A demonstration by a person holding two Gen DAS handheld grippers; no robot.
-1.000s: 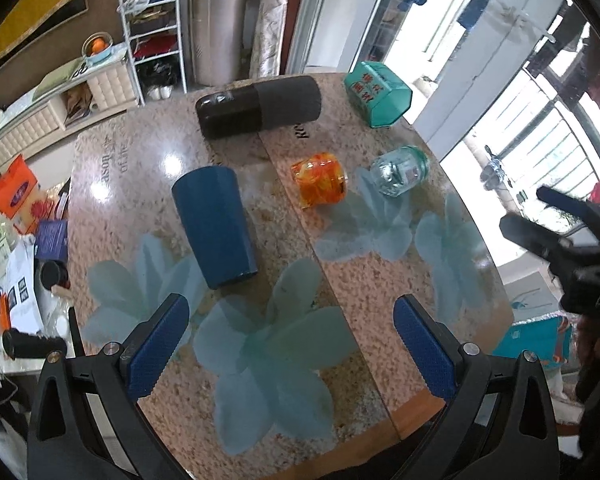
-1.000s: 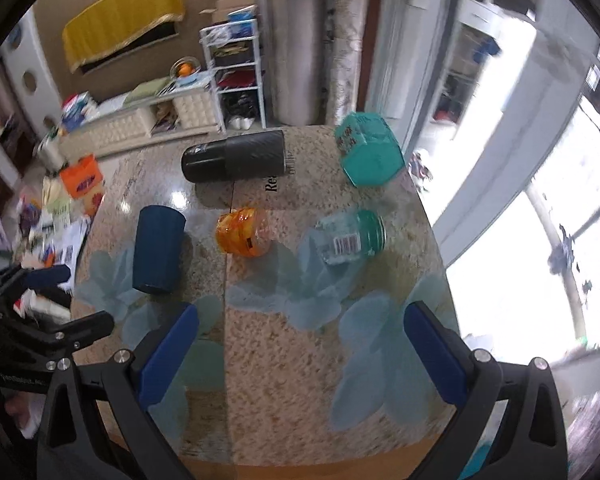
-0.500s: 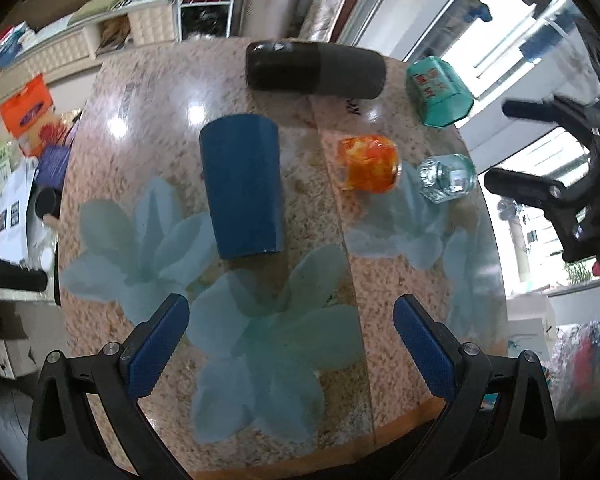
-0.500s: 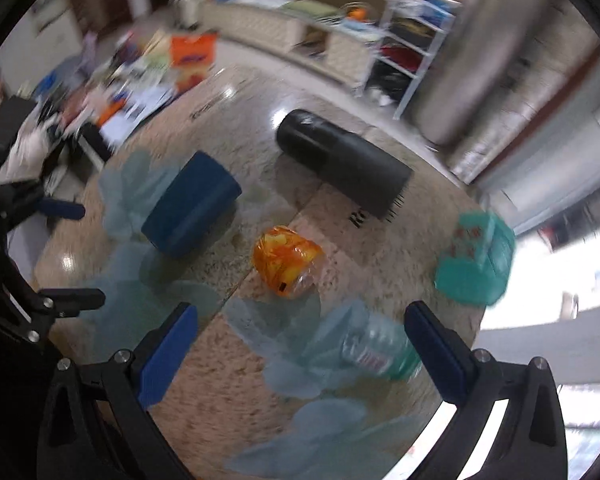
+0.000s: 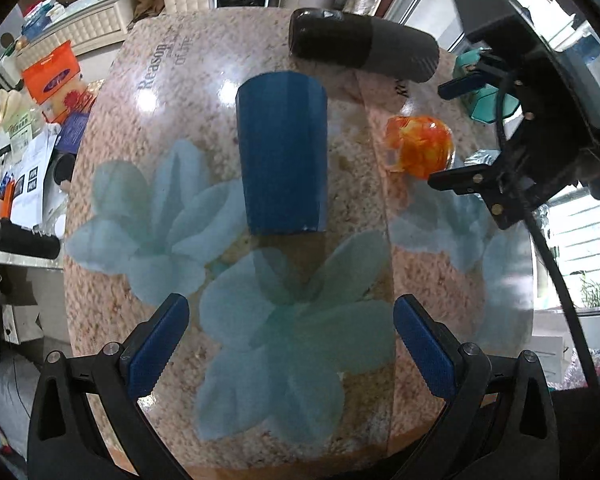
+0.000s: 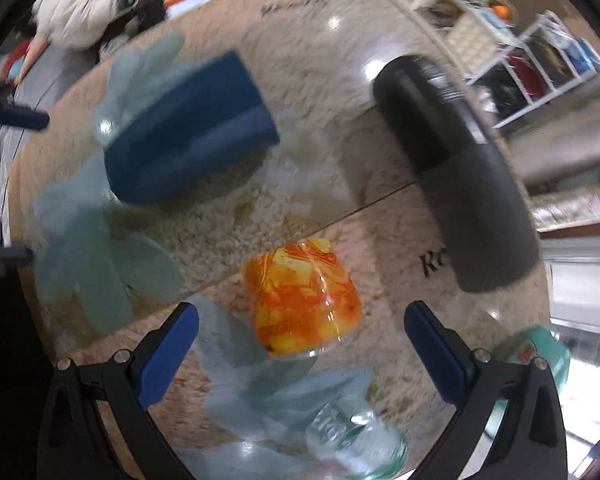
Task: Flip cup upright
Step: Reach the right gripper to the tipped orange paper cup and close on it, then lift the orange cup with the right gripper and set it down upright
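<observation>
Cup: we see blue cup (image 5: 282, 152) on its side, mid-desk (image 5: 204, 64), untouched.
Blur: right view smeared; clear jar (image 6: 356, 436) edge-cropped.
Nearby: orange cup (image 6: 302, 298), black flask (image 5: 364, 50).
Grippers: left hand-held gripper (image 5: 290, 348) and right hand-held gripper (image 6: 300, 354) spread wide, empty.

Bright daylight, fisheye warp, right wrist view motion-blurred.
Window blown out at 3 o'clock; glare spots on table (image 5: 228, 92) at 12; dark vignette corners.

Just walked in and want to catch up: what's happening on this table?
A person holds two grippers over a stone table where several cups lie on their sides. The left gripper is open, lined up with the blue cup. The right gripper is open, closing in on the orange cup. Neither cup is gripped or upright yet.
</observation>
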